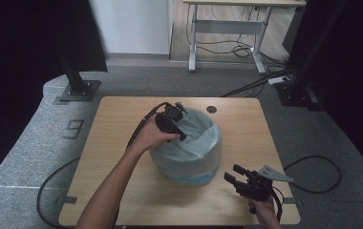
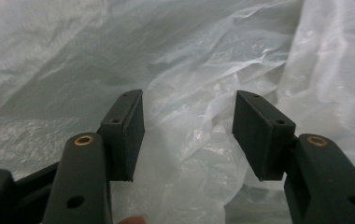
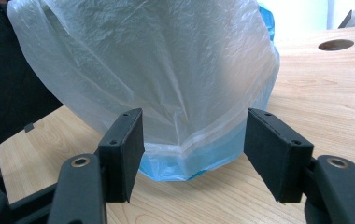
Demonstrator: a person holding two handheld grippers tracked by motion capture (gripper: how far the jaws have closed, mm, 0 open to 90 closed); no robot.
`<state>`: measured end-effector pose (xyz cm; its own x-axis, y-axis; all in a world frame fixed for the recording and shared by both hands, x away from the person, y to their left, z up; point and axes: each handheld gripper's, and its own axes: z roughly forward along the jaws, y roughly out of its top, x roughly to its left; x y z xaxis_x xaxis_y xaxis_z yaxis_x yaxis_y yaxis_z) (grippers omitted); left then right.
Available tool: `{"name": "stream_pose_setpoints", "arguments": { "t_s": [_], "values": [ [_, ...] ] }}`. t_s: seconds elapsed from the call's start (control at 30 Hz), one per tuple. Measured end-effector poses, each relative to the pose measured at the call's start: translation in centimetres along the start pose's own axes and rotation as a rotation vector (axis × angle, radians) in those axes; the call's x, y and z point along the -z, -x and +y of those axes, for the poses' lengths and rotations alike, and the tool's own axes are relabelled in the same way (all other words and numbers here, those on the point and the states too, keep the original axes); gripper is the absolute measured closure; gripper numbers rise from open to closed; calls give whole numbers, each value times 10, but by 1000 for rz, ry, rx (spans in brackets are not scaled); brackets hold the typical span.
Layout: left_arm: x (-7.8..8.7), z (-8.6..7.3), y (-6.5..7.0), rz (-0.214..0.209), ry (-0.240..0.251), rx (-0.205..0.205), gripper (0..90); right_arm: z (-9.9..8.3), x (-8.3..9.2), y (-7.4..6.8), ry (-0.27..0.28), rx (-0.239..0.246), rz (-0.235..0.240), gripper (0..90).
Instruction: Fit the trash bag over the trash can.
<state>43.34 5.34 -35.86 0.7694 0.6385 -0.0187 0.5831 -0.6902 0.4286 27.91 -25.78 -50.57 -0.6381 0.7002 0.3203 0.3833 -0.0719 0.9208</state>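
Note:
A blue bin lined with a translucent white plastic bag (image 1: pixel 189 148) stands in the middle of the wooden table (image 1: pixel 122 119). My left gripper (image 1: pixel 179 130) reaches over the bin's left rim into the liner, jaws open; crumpled liner (image 2: pixel 189 116) lies between and beyond them. My right gripper (image 1: pixel 236 174) hovers low near the table's front right, open, pointing at the bin's lower side. In the right gripper view the bag (image 3: pixel 166 70) hangs over the blue bin (image 3: pixel 203 161), whose bottom edge shows below the bag's hem.
A round cable hole (image 1: pixel 211 109) sits near the table's far edge. Black cables trail off both sides of the table onto the grey floor. A white desk frame (image 1: pixel 227 28) stands farther back. Black stands flank the table.

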Motion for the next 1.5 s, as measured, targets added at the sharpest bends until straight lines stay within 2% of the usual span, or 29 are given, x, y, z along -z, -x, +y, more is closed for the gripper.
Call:
{"name": "stream_pose_setpoints", "arguments": {
  "t_s": [0.17,0.27,0.4,0.6,0.7,0.83,1.17,1.37,1.43,1.5],
  "values": [
    [-5,-1,0,-6,-28,1,425,-1,1,3,0,-5,-1,371],
    [1,-3,-1,-14,4,2,414,0,3,3,3,-4,-3,371],
    [23,-11,-5,-42,108,5,402,1,3,2,10,-5,-5,371],
    [43,-27,-7,-51,142,11,404,0,1,3,0,-6,-8,371],
    [45,-33,-7,-35,135,5,409,0,1,1,2,-2,-6,371],
    [38,-40,-9,-23,94,7,415,1,1,1,6,-7,-5,371],
    [15,-35,-2,1,-19,-23,426,0,2,4,0,-12,-8,371],
    [14,-33,-2,-5,-40,-21,426,0,3,4,1,-14,-9,371],
    [17,-34,-3,-16,-22,-18,420,0,3,4,1,-13,-9,370],
    [24,-35,-3,-29,25,-8,411,1,4,4,3,-11,-9,370]
  ]
}}
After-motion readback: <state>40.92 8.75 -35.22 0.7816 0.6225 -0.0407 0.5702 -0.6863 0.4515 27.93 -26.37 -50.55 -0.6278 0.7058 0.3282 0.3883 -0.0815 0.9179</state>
